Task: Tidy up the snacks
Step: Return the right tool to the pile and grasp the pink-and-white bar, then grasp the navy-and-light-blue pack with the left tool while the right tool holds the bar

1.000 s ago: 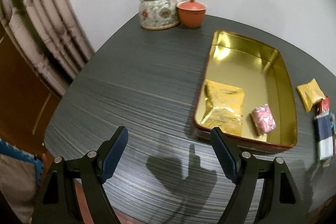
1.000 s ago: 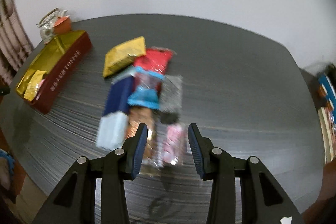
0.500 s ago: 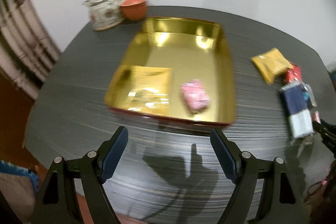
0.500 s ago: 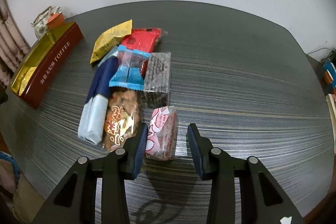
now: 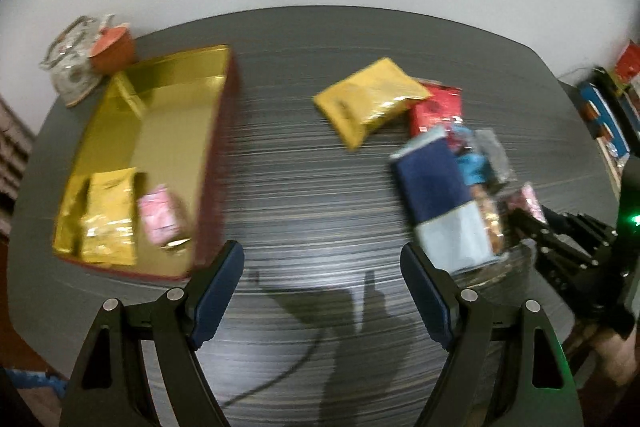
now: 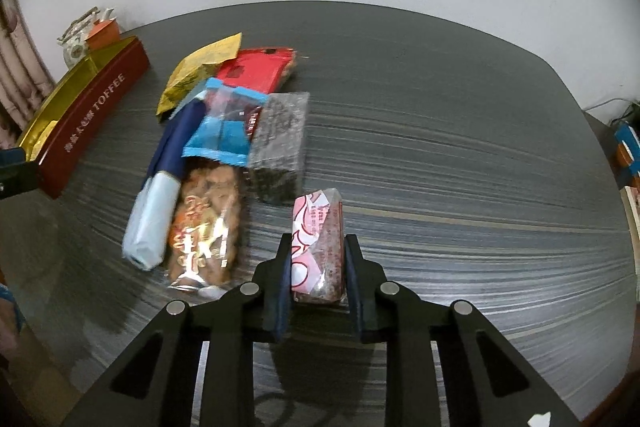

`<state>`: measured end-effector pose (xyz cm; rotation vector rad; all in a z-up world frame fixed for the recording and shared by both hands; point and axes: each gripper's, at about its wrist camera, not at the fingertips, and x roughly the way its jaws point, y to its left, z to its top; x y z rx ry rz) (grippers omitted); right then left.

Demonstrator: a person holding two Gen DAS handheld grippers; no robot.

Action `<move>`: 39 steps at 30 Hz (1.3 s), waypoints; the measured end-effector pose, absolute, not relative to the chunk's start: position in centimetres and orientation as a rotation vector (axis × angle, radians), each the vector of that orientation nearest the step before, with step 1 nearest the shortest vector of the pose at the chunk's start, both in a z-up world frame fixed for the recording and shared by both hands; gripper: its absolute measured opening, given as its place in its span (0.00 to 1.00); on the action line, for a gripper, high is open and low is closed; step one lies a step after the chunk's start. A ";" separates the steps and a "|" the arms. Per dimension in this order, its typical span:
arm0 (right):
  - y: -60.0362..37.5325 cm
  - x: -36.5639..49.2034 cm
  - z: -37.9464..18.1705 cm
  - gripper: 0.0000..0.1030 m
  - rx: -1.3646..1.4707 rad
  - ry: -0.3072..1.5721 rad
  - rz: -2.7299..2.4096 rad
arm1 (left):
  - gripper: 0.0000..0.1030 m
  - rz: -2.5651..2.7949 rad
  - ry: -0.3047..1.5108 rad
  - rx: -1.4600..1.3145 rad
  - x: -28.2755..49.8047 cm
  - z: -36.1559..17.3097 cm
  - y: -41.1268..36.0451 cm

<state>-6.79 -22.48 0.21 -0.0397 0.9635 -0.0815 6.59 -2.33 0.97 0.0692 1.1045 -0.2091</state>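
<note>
Right gripper point(image 6: 316, 267) clamps the pink-white snack bar point(image 6: 318, 245), clear wrapper w/ dark reddish filling, on the dark table point(image 6: 440, 147) beside the snack pile. Left gripper point(image 5: 322, 287) hangs w/ fingers wide apart, nothing between, near the gold toffee tin point(image 5: 216, 163).

Bare tabletop point(image 6: 460, 115) stretches along the right edge and far edge. The snack pile point(image 6: 224, 147) crowds the middle; the toffee tin point(image 6: 86, 123) and teapot point(image 6: 78, 37) block the far left corner.

A pink-and-white wrapper point(image 6: 318, 247) (red swirls), a gold-lined red tin point(image 5: 216, 163), a grey streaked table point(image 6: 440, 147).
</note>
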 end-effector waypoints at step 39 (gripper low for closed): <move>-24.7 -6.9 0.1 0.22 0.026 0.968 -0.077 | 0.78 -0.168 1.261 0.043 10.1 -5.1 -8.4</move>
